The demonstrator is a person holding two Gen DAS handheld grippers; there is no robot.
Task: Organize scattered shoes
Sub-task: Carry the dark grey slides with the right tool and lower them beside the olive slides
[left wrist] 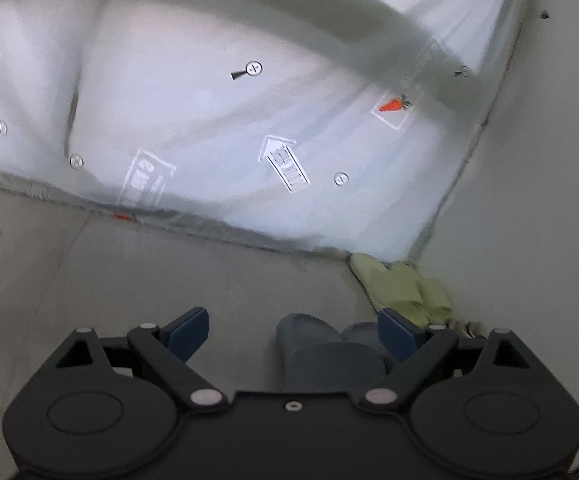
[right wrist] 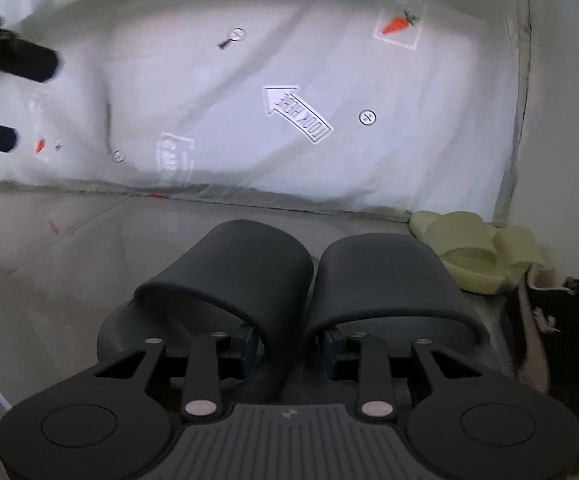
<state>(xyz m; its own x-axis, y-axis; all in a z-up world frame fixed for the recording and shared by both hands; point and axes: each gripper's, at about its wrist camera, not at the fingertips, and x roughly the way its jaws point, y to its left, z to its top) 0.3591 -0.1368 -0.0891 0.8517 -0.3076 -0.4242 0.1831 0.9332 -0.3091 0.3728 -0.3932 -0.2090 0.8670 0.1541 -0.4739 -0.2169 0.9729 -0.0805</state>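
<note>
A pair of dark grey slides [right wrist: 265, 276] sits side by side on the floor, toes toward the bed. My right gripper [right wrist: 289, 346] has one finger inside each slide and is shut on their two touching inner straps. In the left wrist view the same dark slides [left wrist: 309, 340] show low between the pads, partly hidden by the gripper body. My left gripper [left wrist: 293, 332] hangs above them, open and holding nothing. A pair of light green slides [right wrist: 477, 252] lies in the corner by the wall, also seen as green slides [left wrist: 405, 288] from the left.
A white bed sheet [right wrist: 329, 80] printed with carrots and arrows hangs down to the grey tiled floor [right wrist: 69, 248]. A pale wall [left wrist: 537, 200] closes the right side. Dark clutter [right wrist: 561, 320] lies right of the green slides. Two dark bars [right wrist: 13, 60] enter at the left edge.
</note>
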